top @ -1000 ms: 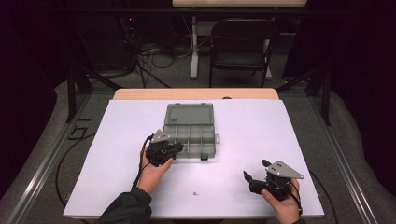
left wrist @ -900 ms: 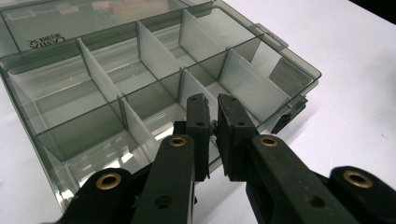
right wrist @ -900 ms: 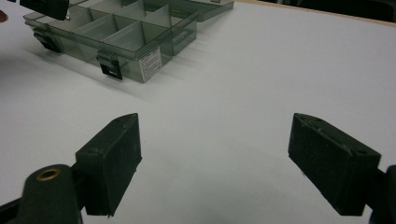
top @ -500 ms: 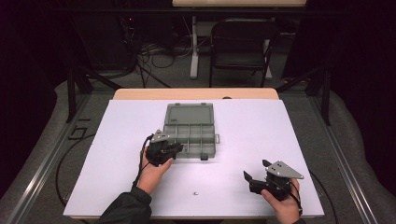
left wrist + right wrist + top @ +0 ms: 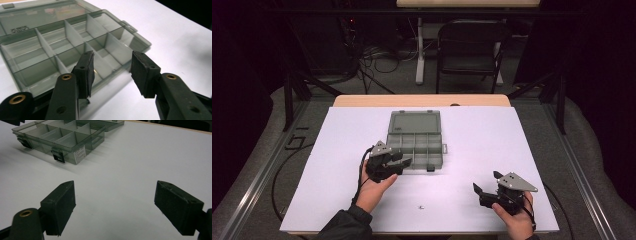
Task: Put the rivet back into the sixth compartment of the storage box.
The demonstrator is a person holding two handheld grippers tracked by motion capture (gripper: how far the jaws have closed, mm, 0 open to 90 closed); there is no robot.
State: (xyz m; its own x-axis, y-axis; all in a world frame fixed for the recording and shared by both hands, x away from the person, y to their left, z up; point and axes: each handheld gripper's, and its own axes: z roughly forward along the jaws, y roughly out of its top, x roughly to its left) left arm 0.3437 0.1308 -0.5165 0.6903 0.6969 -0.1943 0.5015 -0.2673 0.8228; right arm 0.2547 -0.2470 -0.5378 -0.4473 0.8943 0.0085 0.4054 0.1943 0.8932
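The left gripper (image 5: 399, 161) is held open-fingered at the organizer box (image 5: 418, 144), frame centre; the right gripper (image 5: 484, 188), lower right, is spread wide.

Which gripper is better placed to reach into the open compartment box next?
Left. The left gripper hangs at the near edge of the compartment box, jaws open. The right gripper sits apart on the bare table.
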